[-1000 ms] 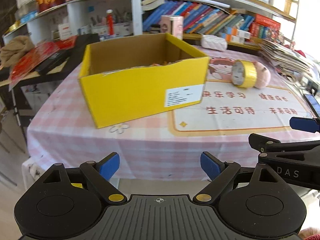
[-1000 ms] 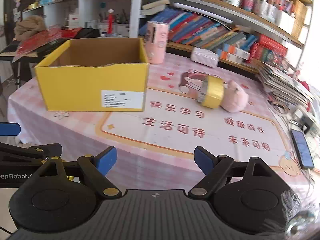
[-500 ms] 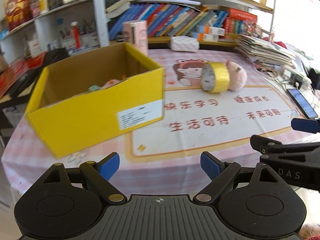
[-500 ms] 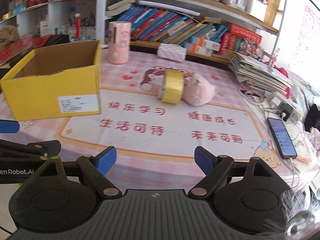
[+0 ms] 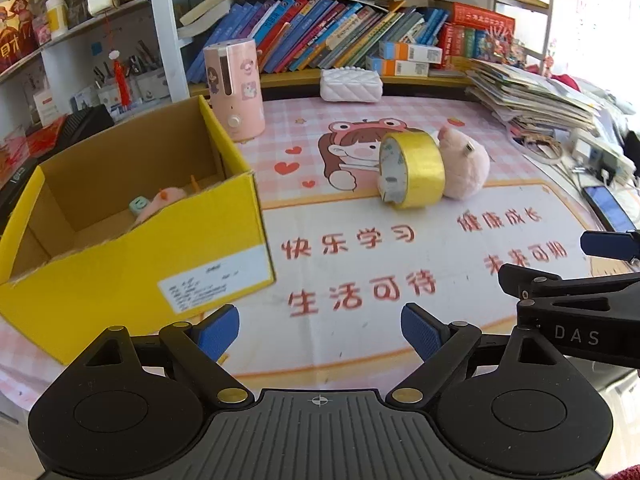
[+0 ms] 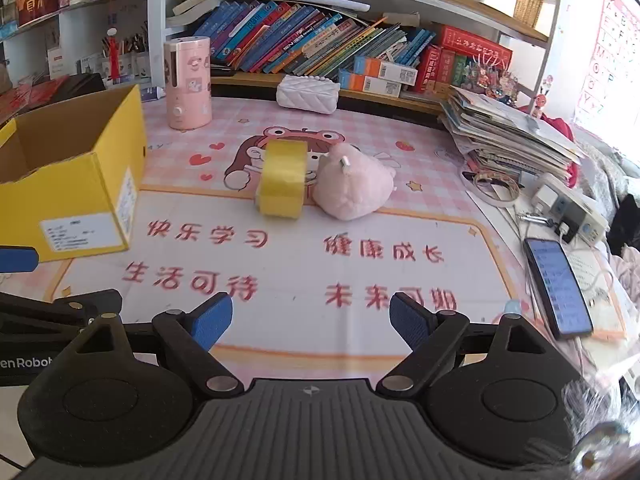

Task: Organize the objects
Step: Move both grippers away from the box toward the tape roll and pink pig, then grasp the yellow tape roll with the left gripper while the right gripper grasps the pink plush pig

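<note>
Both claws are hovering low over the near edge of the table (image 6: pixel 440 152), jaws spread wide and gripping nothing. The left claw (image 5: pixel 319 330) is sitting just right of the box (image 5: pixel 132 248), which is lying ahead and to its left with a few small items already inside (too small to identify). The tape (image 6: pixel 282 178) is standing on edge well ahead of the right claw (image 6: pixel 310 318), slightly left of its centreline, and is touching the plush (image 6: pixel 352 186) on its right side. From the left claw the tape (image 5: pixel 412 170) is lying ahead and to the right, its hole axis running roughly level and aimed toward that claw's left. The right claw appears to be the better placed of the two, facing the tape's curved outer band nearly head-on. A grasp across the band's width looks the likely next move, with the plush crowding one finger.
</note>
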{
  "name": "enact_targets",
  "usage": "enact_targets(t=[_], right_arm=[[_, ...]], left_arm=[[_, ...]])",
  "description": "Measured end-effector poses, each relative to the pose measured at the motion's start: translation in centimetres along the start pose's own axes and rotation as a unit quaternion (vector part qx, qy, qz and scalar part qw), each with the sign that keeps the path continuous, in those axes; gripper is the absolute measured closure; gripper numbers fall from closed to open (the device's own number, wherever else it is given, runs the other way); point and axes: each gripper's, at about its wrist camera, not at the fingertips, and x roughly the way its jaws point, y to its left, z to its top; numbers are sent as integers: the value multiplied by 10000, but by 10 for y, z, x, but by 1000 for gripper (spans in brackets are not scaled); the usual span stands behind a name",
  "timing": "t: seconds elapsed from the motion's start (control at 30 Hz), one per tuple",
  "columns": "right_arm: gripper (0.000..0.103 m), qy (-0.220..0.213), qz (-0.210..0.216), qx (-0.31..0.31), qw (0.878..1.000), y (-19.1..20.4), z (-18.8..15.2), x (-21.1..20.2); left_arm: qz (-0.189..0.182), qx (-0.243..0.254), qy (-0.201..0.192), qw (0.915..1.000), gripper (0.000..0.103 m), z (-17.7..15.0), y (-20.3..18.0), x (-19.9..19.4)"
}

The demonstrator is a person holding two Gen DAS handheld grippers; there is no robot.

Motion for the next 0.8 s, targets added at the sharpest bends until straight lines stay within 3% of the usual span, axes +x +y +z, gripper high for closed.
enact_targets(t=[0.8], right_arm=[[18,-7,638,44,9980,-82,64,90]], left_arm=[[503,-315,235,9980,13,54,-57,58]])
